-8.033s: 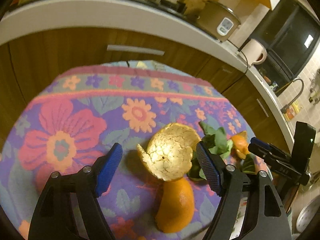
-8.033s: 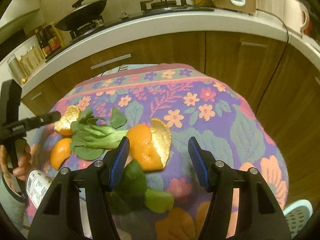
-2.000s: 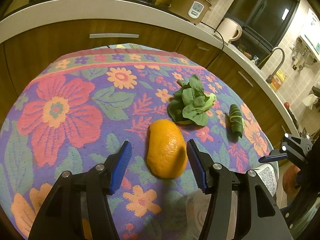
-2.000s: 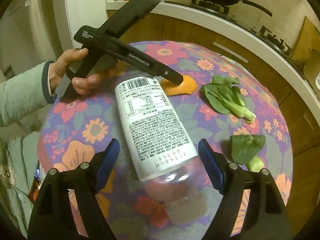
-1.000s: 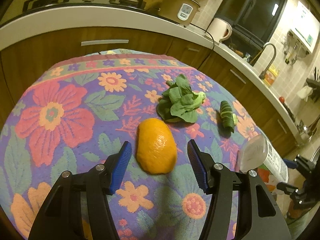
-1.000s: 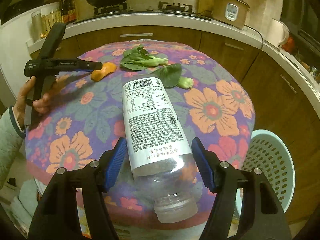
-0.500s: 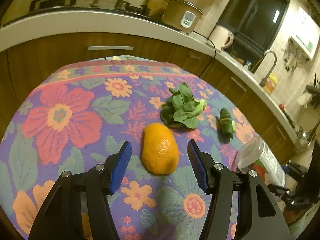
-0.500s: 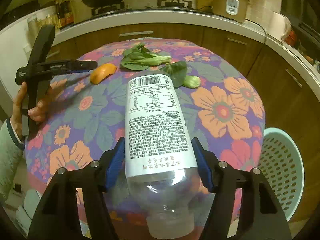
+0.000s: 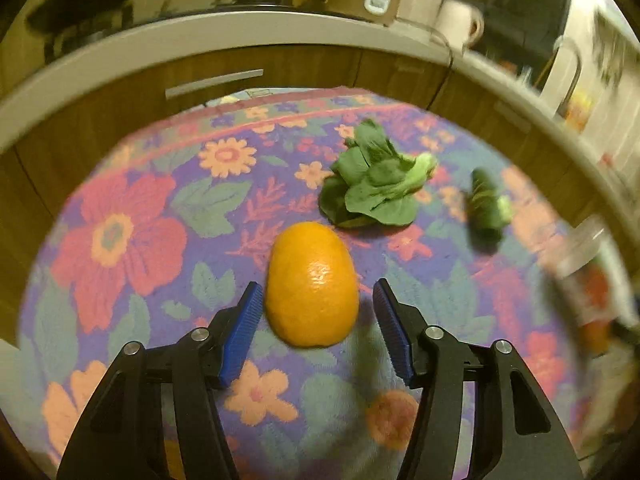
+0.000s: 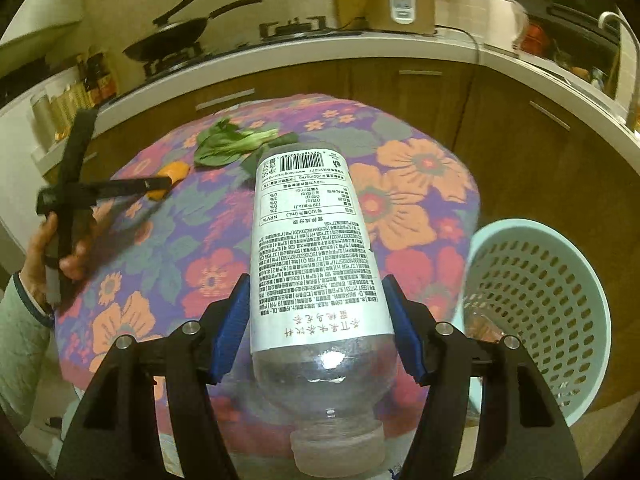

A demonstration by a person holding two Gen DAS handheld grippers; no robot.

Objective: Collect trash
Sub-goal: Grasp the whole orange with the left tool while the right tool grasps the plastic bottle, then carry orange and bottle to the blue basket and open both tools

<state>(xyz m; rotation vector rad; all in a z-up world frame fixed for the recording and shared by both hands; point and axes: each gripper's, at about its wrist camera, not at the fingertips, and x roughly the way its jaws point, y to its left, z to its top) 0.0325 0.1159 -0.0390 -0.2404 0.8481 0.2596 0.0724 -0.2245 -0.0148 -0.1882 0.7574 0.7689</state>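
A curved piece of orange peel [image 9: 313, 284] lies on the flowered tablecloth [image 9: 120, 240]. My left gripper [image 9: 318, 320] straddles it with its jaws closing; the blue pads stand just clear of the peel on both sides. A bunch of green leaves [image 9: 376, 192] and a smaller green scrap [image 9: 486, 208] lie beyond. In the right wrist view my right gripper [image 10: 316, 320] is shut on a clear plastic bottle [image 10: 312, 248] with a white label, held cap toward the camera above the table's near edge. The left gripper [image 10: 160, 185] shows at the left, over the peel [image 10: 175, 170].
A pale blue perforated basket [image 10: 536, 304] stands on the floor to the right of the round table. A hand and pale sleeve [image 10: 24, 312] hold the left tool. Wooden cabinets and a counter with a pan [image 10: 168, 40] and rice cooker [image 10: 400, 4] ring the far side.
The left jaws have narrowed around the peel and moved closer to it. The right gripper has carried the bottle sideways toward the basket, which now fills more of the right side.
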